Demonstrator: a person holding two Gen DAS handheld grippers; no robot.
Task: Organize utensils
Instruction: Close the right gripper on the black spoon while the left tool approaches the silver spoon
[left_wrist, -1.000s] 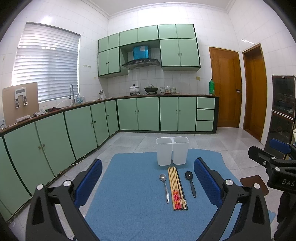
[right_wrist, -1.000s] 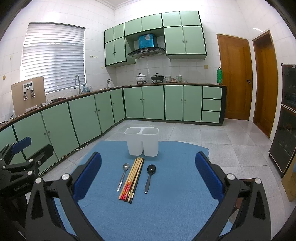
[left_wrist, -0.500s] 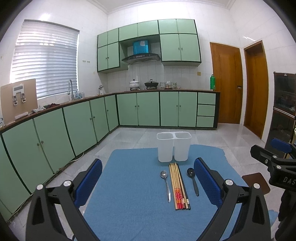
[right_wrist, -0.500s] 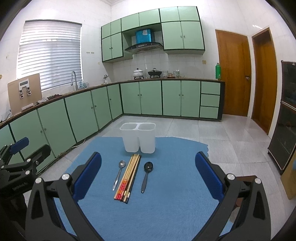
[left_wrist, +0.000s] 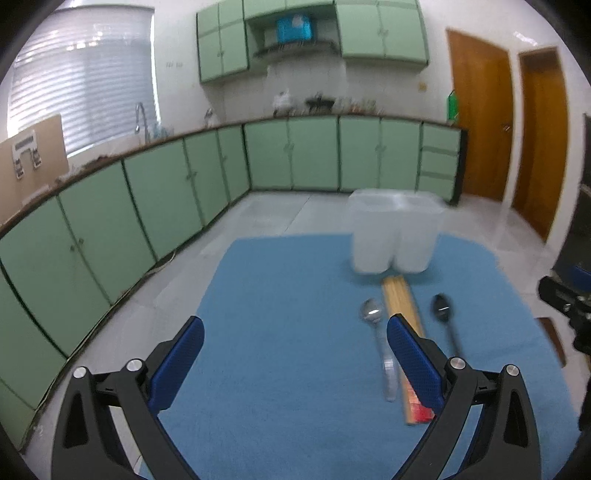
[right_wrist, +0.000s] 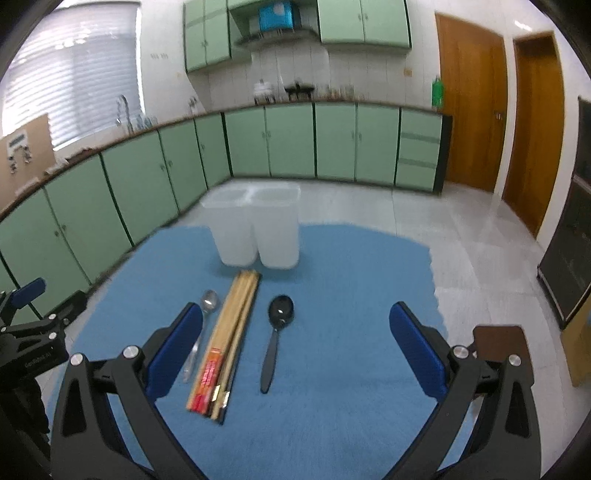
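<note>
Green kitchen cabinets (right_wrist: 288, 140) and wooden doors (right_wrist: 469, 103) are seen behind a blue mat (right_wrist: 332, 332) on which the utensils are laid out. A white two-compartment holder (right_wrist: 258, 229) stands at the far side of the mat; just before it lie a metal spoon (right_wrist: 201, 332), a bundle of chopsticks (right_wrist: 229, 339) and a black spoon (right_wrist: 277, 332), side by side but apart. Both the left gripper (left_wrist: 295, 354) and the right gripper (right_wrist: 295, 347) are held wide open and empty above the mat. The utensils are judged light, stiff and thin, best pinched mid-handle, with the metal spoon likely slippery and the chopsticks liable to scatter. Ample open mat is left around them, though the holder looks light enough to be tipped.
</note>
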